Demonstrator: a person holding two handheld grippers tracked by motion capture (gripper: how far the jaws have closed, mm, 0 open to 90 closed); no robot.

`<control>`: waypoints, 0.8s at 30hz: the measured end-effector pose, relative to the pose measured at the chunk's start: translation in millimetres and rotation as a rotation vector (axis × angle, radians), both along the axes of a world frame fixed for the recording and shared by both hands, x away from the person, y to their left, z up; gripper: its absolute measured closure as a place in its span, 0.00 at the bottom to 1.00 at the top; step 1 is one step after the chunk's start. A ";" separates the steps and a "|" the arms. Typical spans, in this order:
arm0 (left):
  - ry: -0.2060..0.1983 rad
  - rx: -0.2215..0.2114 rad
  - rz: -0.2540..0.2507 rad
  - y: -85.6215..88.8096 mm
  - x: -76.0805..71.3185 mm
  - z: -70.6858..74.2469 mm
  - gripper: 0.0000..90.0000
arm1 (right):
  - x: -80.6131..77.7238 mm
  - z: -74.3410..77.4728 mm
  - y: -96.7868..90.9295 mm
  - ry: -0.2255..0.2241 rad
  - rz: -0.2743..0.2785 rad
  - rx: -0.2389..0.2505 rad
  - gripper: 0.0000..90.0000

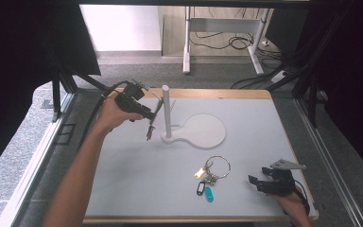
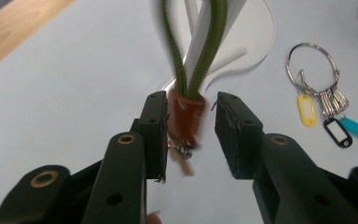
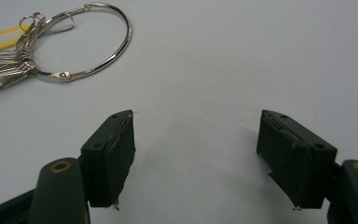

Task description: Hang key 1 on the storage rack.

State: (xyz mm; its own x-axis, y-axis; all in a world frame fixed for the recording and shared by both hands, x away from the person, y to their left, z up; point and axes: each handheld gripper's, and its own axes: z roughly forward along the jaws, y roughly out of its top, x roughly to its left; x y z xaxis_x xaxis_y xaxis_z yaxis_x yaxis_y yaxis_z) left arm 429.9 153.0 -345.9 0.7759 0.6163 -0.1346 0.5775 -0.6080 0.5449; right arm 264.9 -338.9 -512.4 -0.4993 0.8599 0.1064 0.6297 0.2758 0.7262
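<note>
While the left gripper (image 2: 189,128) is parted slightly, a green lanyard (image 2: 186,109) is touched by one pad only.

The person's arms are bare to the elbow, with no sleeves. The left gripper (image 1: 152,115) is black, with a chunky body and a thick black cable trailing from its back end. The right gripper (image 1: 260,178) is black too and carries a grey three-cornered plate (image 1: 287,164) on top; a thin dark cable runs along its side. In the gripper views each jaw is a black arm with a brass-ringed hole near its end and smaller plain holes lower down. Rectangular black pads (image 3: 114,156) with small screw holes sit at the tips, their inner faces scuffed and frayed at the edges.
</note>
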 end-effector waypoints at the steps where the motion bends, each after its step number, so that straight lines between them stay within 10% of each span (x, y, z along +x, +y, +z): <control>1: -0.004 -0.003 -0.004 -0.5 -1.2 0.8 0.72 | 0.0 0.0 0.0 0.000 0.000 0.000 0.31; 24: -0.115 -0.112 -0.012 24.5 -92.0 -23.8 0.57 | -1.5 2.4 5.2 -0.007 0.014 -0.004 0.31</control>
State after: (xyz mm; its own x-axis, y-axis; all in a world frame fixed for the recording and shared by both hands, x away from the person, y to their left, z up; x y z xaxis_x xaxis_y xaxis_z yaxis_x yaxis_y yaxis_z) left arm 337.9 177.5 -369.8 0.7971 0.5934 -0.1121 0.5009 -0.5461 0.6714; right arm 263.4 -333.7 -510.0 -0.5117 0.8533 0.0998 0.6208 0.2870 0.7295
